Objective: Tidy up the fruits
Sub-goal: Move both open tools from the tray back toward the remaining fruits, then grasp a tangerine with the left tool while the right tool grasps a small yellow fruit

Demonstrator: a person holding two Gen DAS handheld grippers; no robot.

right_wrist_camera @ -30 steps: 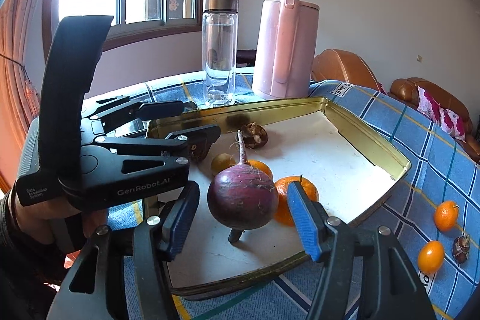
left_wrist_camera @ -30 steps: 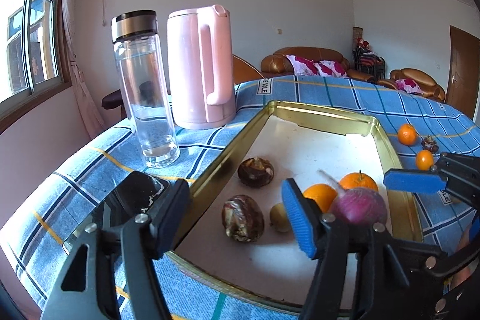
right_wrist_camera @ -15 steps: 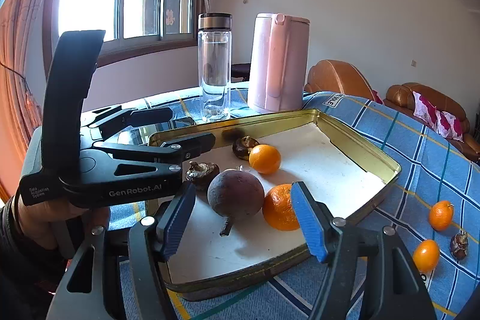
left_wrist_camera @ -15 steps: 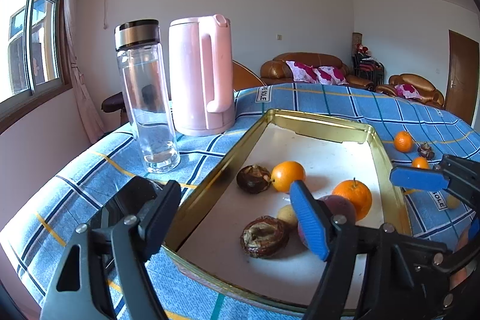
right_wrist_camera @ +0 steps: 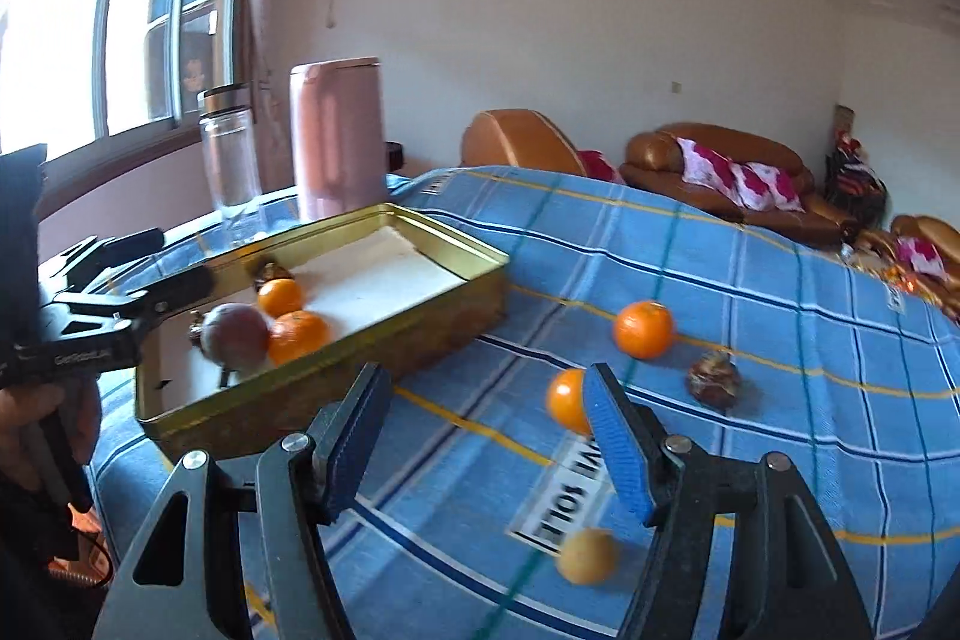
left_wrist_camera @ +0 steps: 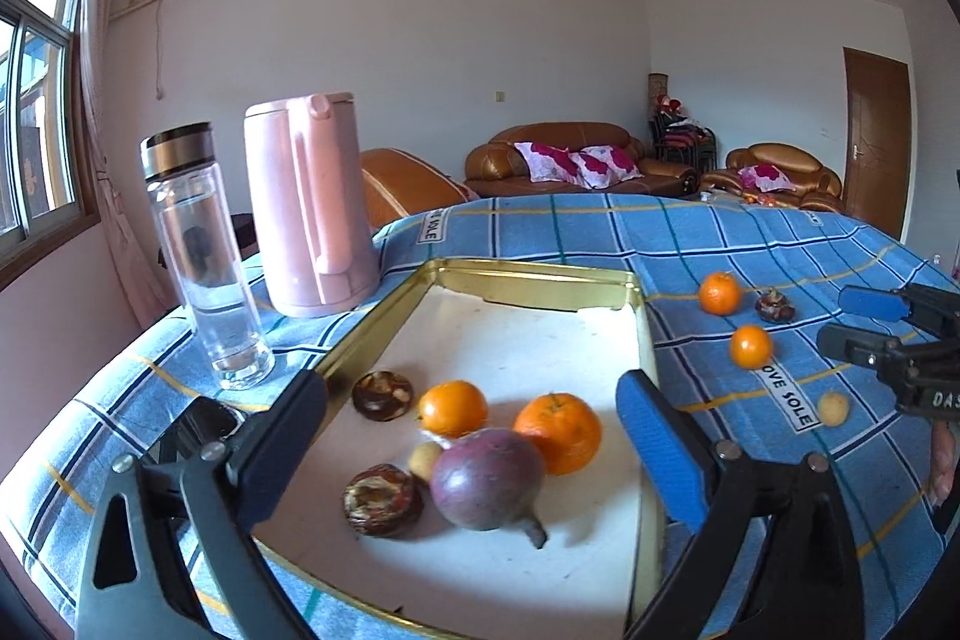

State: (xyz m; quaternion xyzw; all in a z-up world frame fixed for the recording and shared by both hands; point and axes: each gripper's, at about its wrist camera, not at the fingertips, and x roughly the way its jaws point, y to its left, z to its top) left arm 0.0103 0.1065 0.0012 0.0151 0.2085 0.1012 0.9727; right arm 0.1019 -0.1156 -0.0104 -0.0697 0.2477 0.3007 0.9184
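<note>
A gold tin tray [left_wrist_camera: 528,277] with a white floor holds a purple round fruit [left_wrist_camera: 486,478], two oranges [left_wrist_camera: 453,407] [left_wrist_camera: 558,433], two brown fruits [left_wrist_camera: 382,395] and a small yellow one. My left gripper [left_wrist_camera: 471,391] hovers over the tray's near end, its jaws opening, with nothing pressed between them. My right gripper [right_wrist_camera: 487,388] stands open and empty over the blue checked cloth, right of the tray [right_wrist_camera: 384,334]. On the cloth beyond it lie an orange [right_wrist_camera: 643,329], a smaller orange [right_wrist_camera: 564,400], a brown fruit [right_wrist_camera: 713,379] and a yellow fruit [right_wrist_camera: 587,556].
A clear glass bottle [left_wrist_camera: 207,256] and a pink kettle [left_wrist_camera: 309,202] stand on the cloth left of the tray's far end. A dark flat object [left_wrist_camera: 198,418] lies by the tray's near left corner. Brown sofas [left_wrist_camera: 570,160] stand past the table's far edge.
The right gripper let the purple fruit down into the tray, then swung right over the cloth. The left jaws spread wider and drew back a little. One orange rolled deeper into the tray.
</note>
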